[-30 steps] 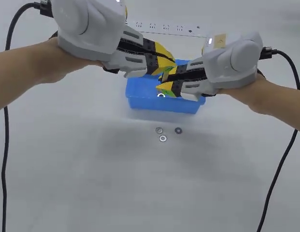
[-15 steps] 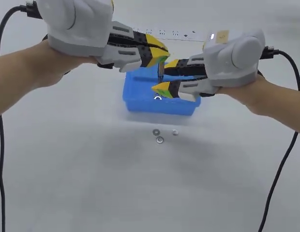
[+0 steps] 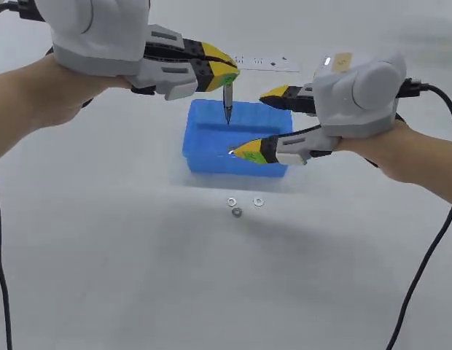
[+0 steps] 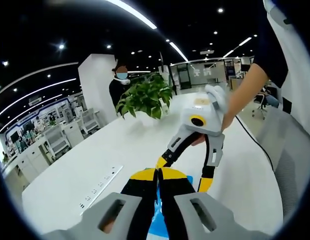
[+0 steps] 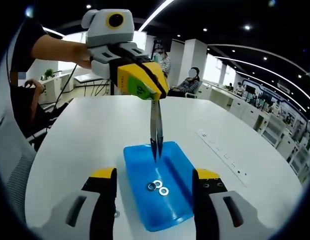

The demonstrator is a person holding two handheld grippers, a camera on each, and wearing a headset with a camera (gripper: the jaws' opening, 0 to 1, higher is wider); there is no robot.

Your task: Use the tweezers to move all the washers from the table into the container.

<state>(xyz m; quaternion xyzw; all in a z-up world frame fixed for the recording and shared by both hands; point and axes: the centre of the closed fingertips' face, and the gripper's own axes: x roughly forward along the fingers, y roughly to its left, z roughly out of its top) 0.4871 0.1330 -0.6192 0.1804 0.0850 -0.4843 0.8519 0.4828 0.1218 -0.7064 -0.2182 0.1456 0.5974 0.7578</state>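
From where I stand, the likely trouble is the three washers (image 3: 236, 212) lying flat on the table (image 3: 124, 262), just in front of the container (image 3: 204, 159). They look thin enough to skid away or drop from the points on the way over. The tweezers (image 3: 227, 102) hang point-down over the container, tips apparently bare. The left gripper (image 3: 226, 71) pinches their top with its jaws closed, and they could twist there. The right gripper (image 3: 255, 122) gapes wide, holding nothing. Three more washers lie inside.
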